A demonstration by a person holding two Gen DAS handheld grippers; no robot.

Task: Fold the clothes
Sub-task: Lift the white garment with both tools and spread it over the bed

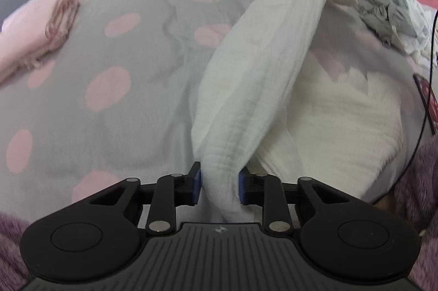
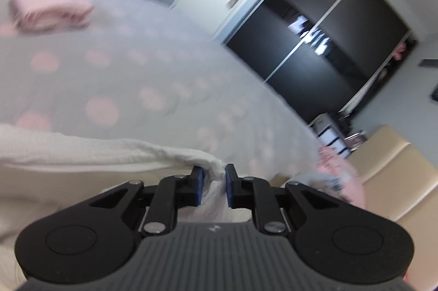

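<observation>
The white garment (image 1: 262, 72), a soft, light, crinkled cloth that sags wherever unsupported, hangs stretched above the dotted bed (image 1: 115, 50), the left gripper (image 1: 220, 185) and right gripper (image 2: 215, 185) each clamped on a bunched edge, sensibly near its corners.

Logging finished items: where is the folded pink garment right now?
The pink garment lies on the dotted bedspread at the far left of the left wrist view, apart from the white cloth; the right view shows it upper left.

Cream garment (image 1: 262, 77); grey bedspread (image 1: 115, 50), pink dots; pink folded cloth (image 1: 32, 28).
</observation>
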